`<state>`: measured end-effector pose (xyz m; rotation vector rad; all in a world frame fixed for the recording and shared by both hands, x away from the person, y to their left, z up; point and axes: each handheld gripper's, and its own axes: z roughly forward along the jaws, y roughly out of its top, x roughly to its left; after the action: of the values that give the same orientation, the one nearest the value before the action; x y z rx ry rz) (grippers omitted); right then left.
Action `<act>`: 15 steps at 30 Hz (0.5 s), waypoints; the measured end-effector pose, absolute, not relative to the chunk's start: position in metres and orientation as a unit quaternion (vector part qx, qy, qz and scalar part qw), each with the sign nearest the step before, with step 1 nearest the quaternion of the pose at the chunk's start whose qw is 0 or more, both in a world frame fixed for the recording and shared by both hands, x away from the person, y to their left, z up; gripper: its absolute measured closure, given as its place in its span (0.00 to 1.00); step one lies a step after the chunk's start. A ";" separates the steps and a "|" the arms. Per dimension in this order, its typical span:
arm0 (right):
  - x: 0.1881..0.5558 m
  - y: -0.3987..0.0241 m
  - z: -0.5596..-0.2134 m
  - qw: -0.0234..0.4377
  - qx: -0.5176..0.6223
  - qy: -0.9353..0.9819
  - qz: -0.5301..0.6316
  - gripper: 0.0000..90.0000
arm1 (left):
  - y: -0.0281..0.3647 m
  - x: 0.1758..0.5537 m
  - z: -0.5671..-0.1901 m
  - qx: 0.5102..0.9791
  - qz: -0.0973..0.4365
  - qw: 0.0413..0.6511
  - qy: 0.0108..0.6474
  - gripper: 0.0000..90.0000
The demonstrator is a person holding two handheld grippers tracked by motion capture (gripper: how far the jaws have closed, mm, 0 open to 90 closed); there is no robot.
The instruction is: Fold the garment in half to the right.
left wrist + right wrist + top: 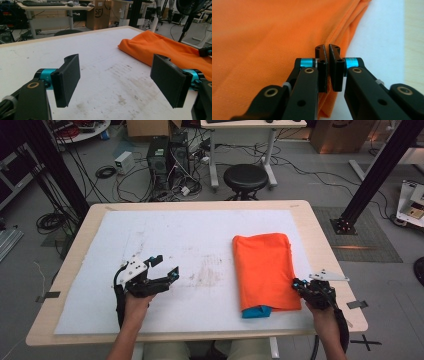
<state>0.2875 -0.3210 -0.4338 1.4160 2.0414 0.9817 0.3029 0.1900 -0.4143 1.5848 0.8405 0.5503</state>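
White matting covers the desk (320,227). Your right gripper (296,283) is clamped on the orange cloth's (262,267) right edge near the front; your left gripper (165,266) stands open, well apart.

I see a folded orange cloth (263,270) with a fine matt knit, a smudged matt white sheet (190,245), pale wooden table edging (305,215), and matt black plastic gripper pads (67,80).

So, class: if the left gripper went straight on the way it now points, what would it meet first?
Probably the folded orange cloth. The left gripper, jaws open, points across the bare white mat toward it; depth is hard to judge.
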 end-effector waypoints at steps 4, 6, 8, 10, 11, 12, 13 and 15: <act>0.284 -0.327 -0.435 0.248 0.536 0.739 0.324 0.98 | 0.188 0.297 -0.414 0.679 0.238 0.592 0.363 0.27; 0.283 -0.327 -0.440 0.246 0.534 0.741 0.324 0.97 | 0.187 0.294 -0.413 0.679 0.238 0.592 0.362 0.27; 0.282 -0.327 -0.438 0.252 0.537 0.737 0.323 0.83 | 0.188 0.292 -0.414 0.679 0.238 0.592 0.363 0.27; 0.278 -0.326 -0.429 0.260 0.542 0.721 0.344 0.59 | 0.188 0.291 -0.414 0.679 0.239 0.591 0.365 0.27; 0.276 -0.323 -0.423 0.268 0.533 0.718 0.359 0.55 | 0.189 0.291 -0.415 0.678 0.239 0.591 0.366 0.27; 0.273 -0.318 -0.419 0.275 0.519 0.718 0.373 0.49 | 0.189 0.290 -0.415 0.678 0.239 0.591 0.367 0.27; 0.273 -0.314 -0.415 0.278 0.510 0.720 0.381 0.42 | 0.189 0.291 -0.415 0.678 0.239 0.590 0.367 0.27; 0.273 -0.298 -0.409 0.272 0.488 0.726 0.402 0.36 | 0.188 0.291 -0.415 0.678 0.238 0.591 0.366 0.27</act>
<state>0.2731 -0.2981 -0.4092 1.3128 1.9540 1.0811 0.2909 0.1880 -0.4147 1.5770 0.8524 0.5546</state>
